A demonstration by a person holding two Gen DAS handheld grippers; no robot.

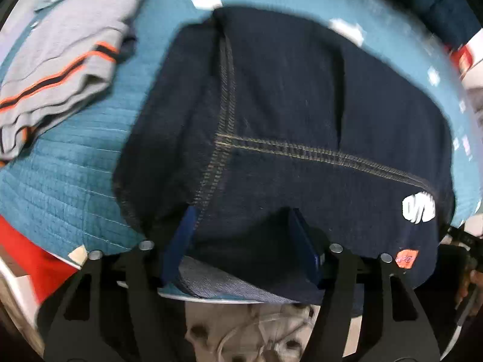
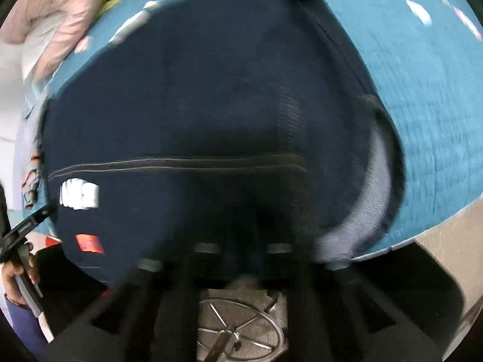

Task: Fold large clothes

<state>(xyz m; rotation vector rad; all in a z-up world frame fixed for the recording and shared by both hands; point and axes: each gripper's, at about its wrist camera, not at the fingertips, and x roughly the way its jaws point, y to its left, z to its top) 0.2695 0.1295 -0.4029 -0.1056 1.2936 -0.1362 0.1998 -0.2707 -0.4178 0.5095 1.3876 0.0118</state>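
Note:
Folded dark blue jeans [image 1: 271, 120] with tan stitching, a white logo [image 1: 418, 208] and an orange label [image 1: 407, 258] lie on a teal quilted cover [image 1: 60, 166]. My left gripper [image 1: 243, 235] stands open at their near edge. Its blue fingers [image 1: 181, 241] sit wide apart with the hem lying between them, not pressed. In the right wrist view the jeans [image 2: 196, 105] fill the frame, heavily blurred. My right gripper [image 2: 241, 235] is at the near edge with its jaws shut; blur hides whether cloth is pinched. The left gripper's handle [image 2: 24, 229] shows at far left.
A folded grey garment [image 1: 60, 60] with orange and dark stripes lies at back left. A pink garment [image 2: 54, 15] is at the far corner. A red object [image 1: 30, 256] sits below the cover's edge. A chair base [image 2: 238, 328] stands on the floor.

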